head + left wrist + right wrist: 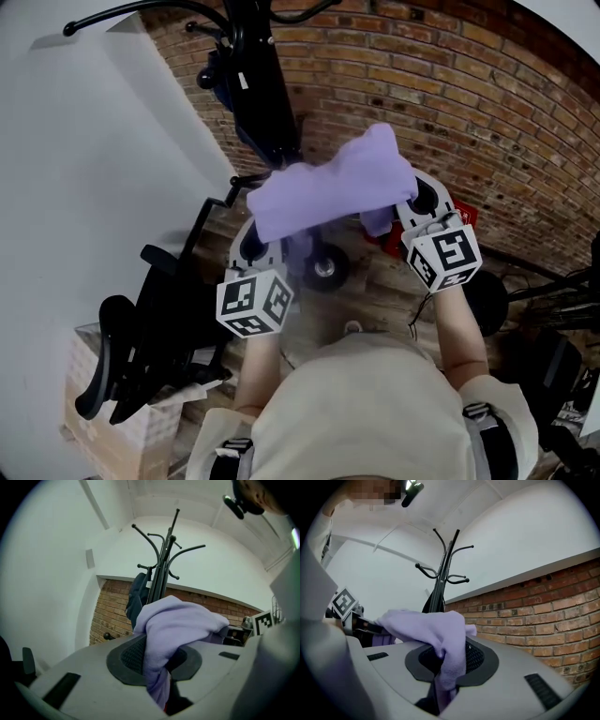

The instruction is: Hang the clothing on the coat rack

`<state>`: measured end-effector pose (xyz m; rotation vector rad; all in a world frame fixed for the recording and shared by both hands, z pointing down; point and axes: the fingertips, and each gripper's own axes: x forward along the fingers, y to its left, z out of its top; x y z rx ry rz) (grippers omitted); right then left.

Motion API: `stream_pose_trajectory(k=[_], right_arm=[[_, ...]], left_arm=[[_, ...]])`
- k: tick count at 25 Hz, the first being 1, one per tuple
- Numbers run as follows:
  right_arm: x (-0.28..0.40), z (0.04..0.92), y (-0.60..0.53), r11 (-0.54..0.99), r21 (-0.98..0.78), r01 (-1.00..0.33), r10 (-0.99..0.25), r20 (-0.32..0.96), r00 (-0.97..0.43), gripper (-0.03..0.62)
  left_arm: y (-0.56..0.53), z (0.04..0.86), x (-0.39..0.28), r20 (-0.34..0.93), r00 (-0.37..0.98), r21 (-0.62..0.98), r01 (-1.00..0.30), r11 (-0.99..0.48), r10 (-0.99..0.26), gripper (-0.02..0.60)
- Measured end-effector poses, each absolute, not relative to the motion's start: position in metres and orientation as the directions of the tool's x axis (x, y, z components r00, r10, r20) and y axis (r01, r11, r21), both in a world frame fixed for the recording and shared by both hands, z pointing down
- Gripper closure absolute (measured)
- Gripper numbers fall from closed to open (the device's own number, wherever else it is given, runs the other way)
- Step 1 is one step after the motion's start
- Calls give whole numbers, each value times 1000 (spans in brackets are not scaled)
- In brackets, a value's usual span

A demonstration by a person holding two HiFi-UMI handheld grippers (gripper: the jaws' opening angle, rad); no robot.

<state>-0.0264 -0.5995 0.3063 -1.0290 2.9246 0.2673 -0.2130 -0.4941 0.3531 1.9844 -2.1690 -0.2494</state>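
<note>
Head view: the lavender garment stretches between the left hand-held gripper and the right hand-held gripper, raised before the coat rack. One grip at each end likely serves to spread the cloth.

Left gripper view: the jaws stand narrow, pinched on a fold of the garment that bunches over the pads. Beyond, the hooks fan out, and a dark blue garment hangs on the pole.

Right gripper view: these jaws are narrow too, clamped on the other end, with the rack ahead beside the brick wall. The garment looks ready to be lifted to a free hook.
</note>
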Motion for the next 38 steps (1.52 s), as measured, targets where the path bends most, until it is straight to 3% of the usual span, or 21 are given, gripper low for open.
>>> stream_pose_trajectory(k=[22,38], right_arm=[[-75,375,-680,846,100,-523,-530,59,-846,545],[-86,451,-696,863,18,-504,-497,204,-844,545]], left_arm=[[-538,433,-236,210,-215,270,-925,268,-954,522],[-558,509,-223,373,-204,223,-927,301,-905,522]])
